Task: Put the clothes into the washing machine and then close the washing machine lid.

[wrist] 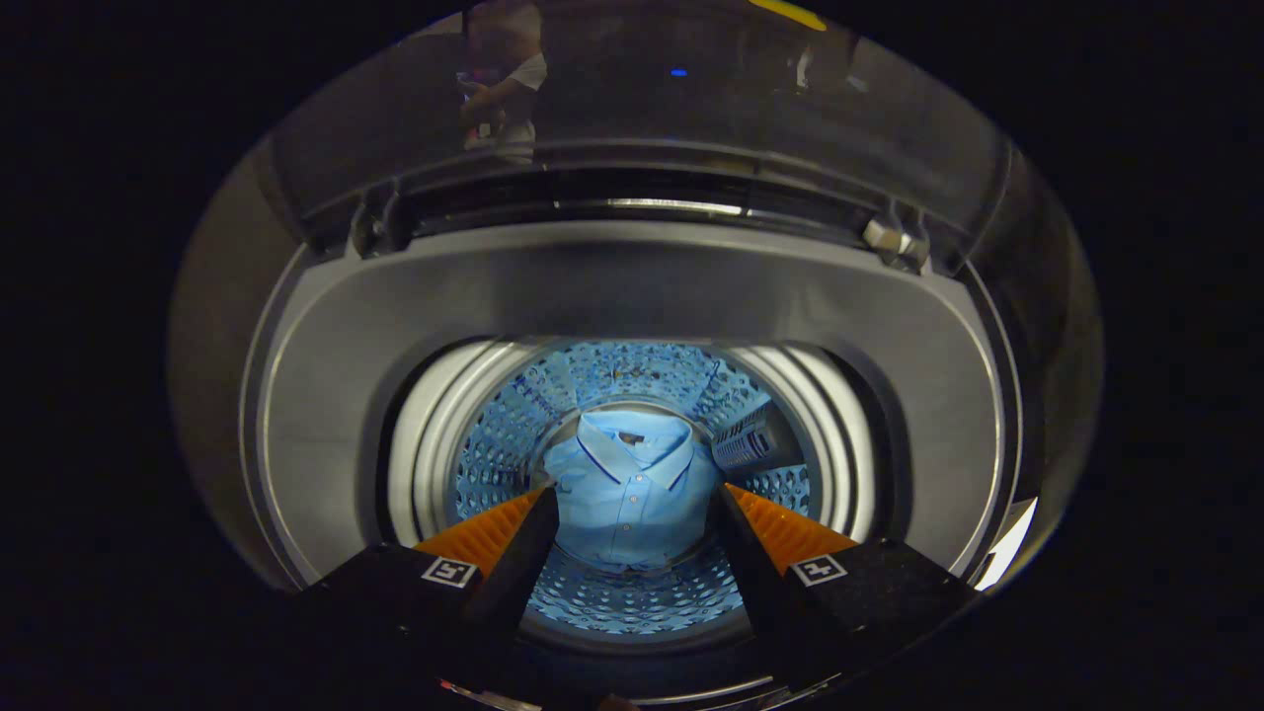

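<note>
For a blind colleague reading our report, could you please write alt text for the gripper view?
A folded light blue collared shirt lies at the bottom of a top-loading washing machine's perforated drum. The gripper hangs above the drum opening, its fingers spread open and holding nothing. Beyond the grey rim, the transparent lid stands raised.

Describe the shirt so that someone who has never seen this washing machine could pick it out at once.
Start at the washing machine's grey top rim and look down into the drum, with its walls full of holes. At the bottom lies the shirt, seen between the open orange fingers, which hold nothing. It is the only soft thing there: light blue, folded, with a dark-edged collar and a buttoned front.
</note>
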A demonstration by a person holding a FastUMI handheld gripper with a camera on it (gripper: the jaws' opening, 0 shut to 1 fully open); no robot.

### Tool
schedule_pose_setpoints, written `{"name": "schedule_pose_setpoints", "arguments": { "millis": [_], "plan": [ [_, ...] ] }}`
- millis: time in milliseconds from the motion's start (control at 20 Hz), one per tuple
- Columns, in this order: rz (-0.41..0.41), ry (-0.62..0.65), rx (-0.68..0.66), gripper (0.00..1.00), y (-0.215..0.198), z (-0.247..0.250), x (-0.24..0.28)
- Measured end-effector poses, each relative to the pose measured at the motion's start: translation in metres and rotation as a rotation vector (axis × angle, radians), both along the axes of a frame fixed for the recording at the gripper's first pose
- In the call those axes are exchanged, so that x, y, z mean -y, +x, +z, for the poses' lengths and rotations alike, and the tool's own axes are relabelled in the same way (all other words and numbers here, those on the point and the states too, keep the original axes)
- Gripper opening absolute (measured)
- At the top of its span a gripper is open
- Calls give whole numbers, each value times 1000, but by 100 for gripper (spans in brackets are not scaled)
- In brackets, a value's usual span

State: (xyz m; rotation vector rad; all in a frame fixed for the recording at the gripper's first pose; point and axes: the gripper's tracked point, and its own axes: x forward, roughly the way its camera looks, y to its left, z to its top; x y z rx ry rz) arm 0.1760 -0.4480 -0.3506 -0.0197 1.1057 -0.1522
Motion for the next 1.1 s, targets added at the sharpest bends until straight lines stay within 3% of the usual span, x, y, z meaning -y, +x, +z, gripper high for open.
{"name": "schedule_pose_setpoints", "arguments": {
  "millis": [400, 900, 1100],
  "plan": [
    [-5, -27, 180, 99, 17, 98, 7],
    [11, -20, 429, 99, 73, 265, 5],
    [11, -13, 505, 99, 101, 310, 8]
  ]
}}
